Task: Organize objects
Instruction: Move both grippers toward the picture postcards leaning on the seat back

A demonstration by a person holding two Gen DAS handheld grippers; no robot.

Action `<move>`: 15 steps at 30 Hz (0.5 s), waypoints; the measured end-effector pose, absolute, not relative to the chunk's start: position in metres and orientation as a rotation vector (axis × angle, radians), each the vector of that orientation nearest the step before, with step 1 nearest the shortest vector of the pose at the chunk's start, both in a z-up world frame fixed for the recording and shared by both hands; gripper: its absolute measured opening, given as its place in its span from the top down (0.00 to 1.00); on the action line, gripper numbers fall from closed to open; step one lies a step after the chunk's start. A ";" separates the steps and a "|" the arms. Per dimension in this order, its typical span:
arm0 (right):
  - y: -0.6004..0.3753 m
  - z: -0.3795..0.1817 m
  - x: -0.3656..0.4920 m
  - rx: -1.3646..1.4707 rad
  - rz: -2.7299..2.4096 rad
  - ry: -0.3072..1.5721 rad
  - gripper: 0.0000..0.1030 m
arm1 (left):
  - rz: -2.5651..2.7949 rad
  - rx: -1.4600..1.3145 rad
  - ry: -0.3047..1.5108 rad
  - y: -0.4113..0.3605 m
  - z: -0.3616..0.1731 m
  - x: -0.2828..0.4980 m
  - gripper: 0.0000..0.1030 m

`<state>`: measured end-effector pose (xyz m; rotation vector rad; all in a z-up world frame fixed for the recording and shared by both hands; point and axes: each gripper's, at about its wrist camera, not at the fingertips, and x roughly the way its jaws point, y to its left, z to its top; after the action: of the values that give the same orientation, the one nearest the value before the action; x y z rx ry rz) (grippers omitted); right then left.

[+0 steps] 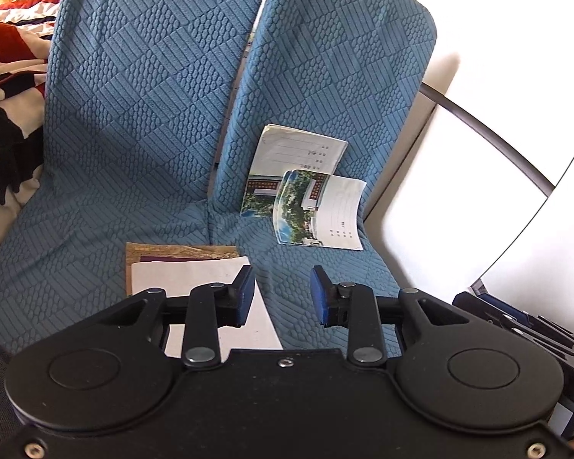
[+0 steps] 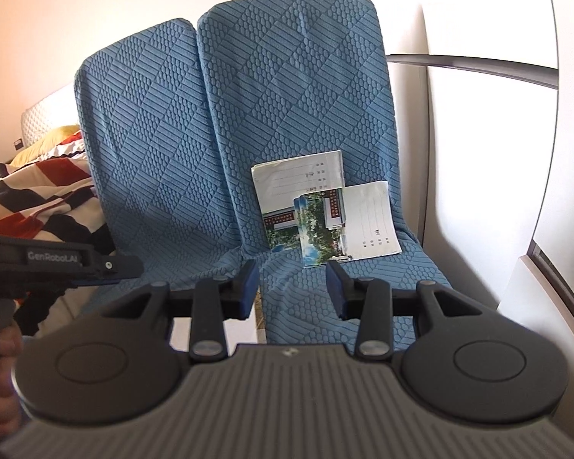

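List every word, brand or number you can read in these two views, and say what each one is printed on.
"GenRoboLAI", roughly, last letters unclear: on the black body of the left gripper, seen from the right wrist.
Printed lines on the two white photo-covered booklets leaning on the blue quilted seat cover: too small to read.
White sheet on the brown folder: no text visible.

two adjoining seats (image 2: 248, 134) are covered in blue quilted fabric, set against a pale, brightly lit wall (image 2: 478, 114); a patterned blanket (image 2: 46, 195) is seen to the left.
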<state>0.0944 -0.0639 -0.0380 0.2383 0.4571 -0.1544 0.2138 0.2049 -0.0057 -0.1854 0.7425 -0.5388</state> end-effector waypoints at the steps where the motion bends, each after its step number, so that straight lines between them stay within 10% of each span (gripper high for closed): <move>1: -0.067 -0.039 0.094 0.239 -0.160 0.457 0.60 | -0.543 -0.181 0.742 0.202 -0.005 0.213 0.71; 15: -0.106 -0.082 0.107 0.248 -0.249 0.434 0.60 | -0.580 -0.185 0.791 0.169 -0.030 0.235 0.69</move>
<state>0.1067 -0.1056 -0.0820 0.2475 0.4340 -0.2486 0.2353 0.1685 -0.0301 -0.1847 0.7910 -0.5804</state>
